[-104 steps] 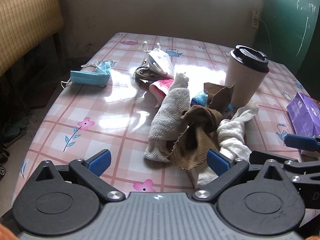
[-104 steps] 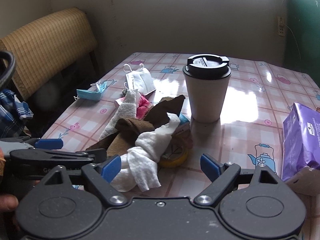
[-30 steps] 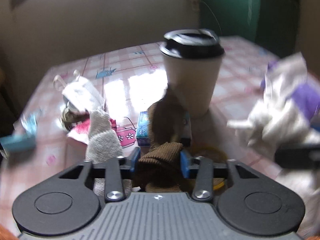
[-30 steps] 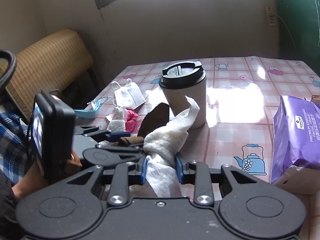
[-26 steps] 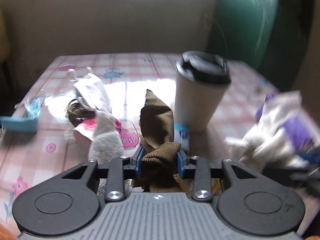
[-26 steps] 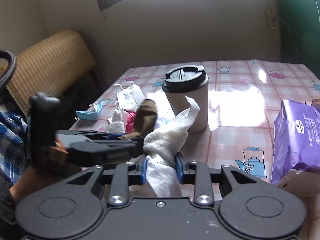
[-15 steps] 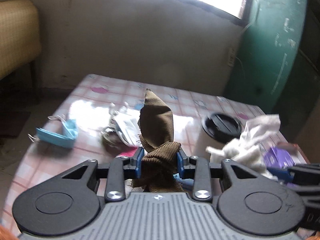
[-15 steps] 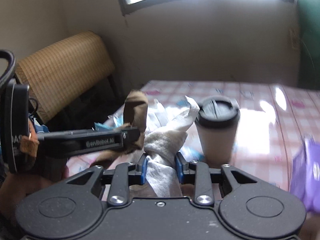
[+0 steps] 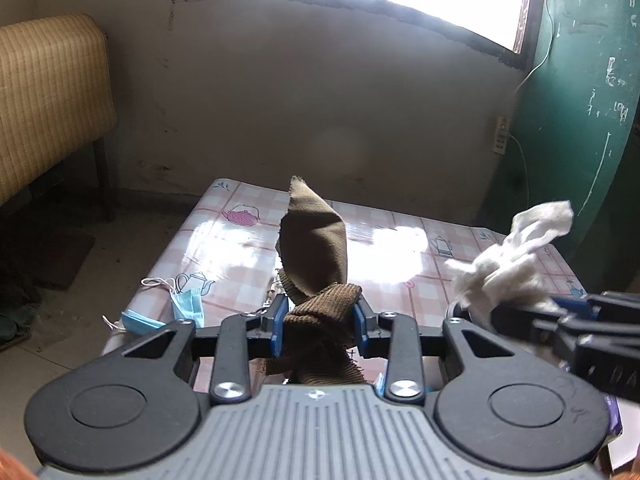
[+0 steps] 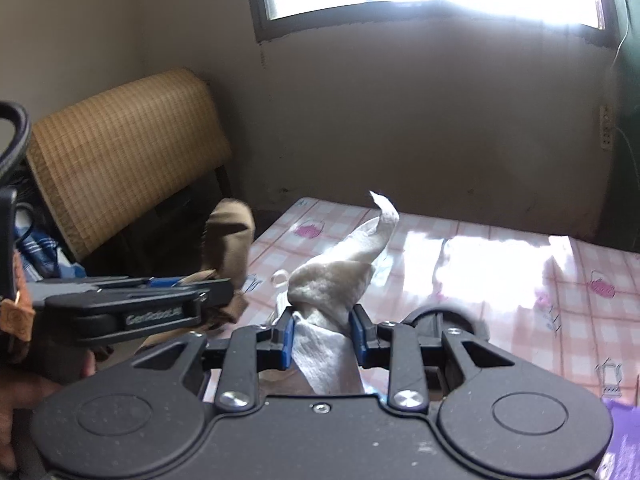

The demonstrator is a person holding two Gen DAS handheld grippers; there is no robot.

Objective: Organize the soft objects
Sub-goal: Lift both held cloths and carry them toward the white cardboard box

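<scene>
Brown cloth (image 9: 316, 248) in left gripper (image 9: 319, 322) (white cloth (image 10: 340, 284) in right gripper (image 10: 322, 336))

Left wrist view: rides behind the left gripper (image 9: 319, 330), looking down over the desk (image 9: 240, 256) toward the window wall.
Right wrist view: behind the right gripper (image 10: 322, 336), same heading.
Shared: desk's far edge, wall.
</scene>
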